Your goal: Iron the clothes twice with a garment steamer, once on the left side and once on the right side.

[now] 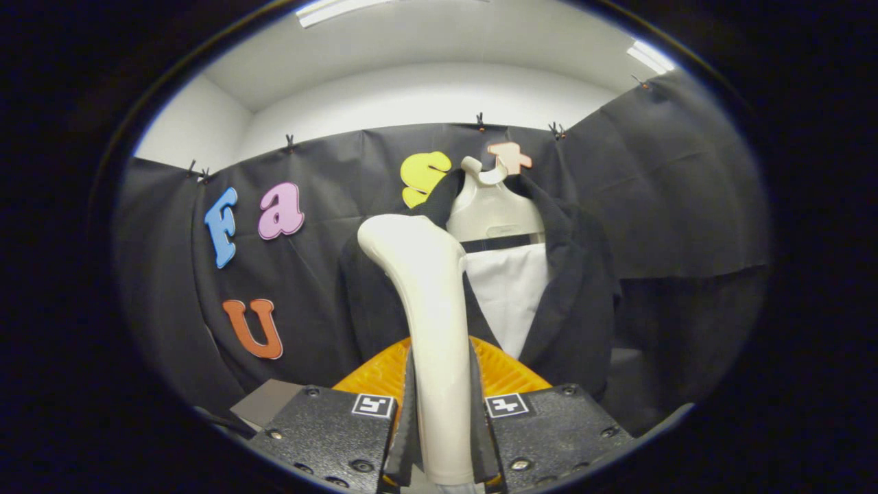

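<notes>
My gripper [442, 425] is shut on the cream handle of the garment steamer [429, 302], which stands upright between the two fingers with its rounded head leaning up and left. Beyond it a black jacket [576, 295] hangs on a cream hanger form [495, 206], open at the front over a white panel [511, 288]. The steamer head sits in front of the jacket's left lapel and hides part of it. I cannot tell whether the head touches the cloth.
An orange ribbed piece [504, 370] lies just beyond the fingers, below the jacket. A grey flat board [264, 401] sits low to the left. Black cloth walls close the booth behind and on both sides.
</notes>
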`<state>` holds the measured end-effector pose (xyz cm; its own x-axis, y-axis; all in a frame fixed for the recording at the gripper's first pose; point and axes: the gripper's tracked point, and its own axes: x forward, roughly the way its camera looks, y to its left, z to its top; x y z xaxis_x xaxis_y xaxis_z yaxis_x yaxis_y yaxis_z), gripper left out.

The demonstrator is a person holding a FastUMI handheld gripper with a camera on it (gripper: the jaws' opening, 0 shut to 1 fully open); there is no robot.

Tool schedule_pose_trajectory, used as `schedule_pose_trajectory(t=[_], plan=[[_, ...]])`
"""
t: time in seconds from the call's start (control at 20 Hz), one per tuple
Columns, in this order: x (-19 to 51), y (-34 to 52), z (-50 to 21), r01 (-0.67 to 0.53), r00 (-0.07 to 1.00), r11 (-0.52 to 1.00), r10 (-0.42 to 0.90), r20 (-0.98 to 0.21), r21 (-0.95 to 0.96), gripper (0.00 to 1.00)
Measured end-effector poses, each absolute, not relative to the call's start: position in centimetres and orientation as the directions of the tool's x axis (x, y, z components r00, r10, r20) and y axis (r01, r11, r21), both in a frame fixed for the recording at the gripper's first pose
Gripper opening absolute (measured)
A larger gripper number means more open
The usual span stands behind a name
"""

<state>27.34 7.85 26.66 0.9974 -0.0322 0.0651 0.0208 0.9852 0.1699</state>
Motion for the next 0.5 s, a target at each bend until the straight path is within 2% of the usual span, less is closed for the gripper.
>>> schedule_pose_trajectory(t=[0.5], plan=[[27.9,6.7,21.6,0.052,0.999,0.989,-0.051,-0.008,0.141,0.35]])
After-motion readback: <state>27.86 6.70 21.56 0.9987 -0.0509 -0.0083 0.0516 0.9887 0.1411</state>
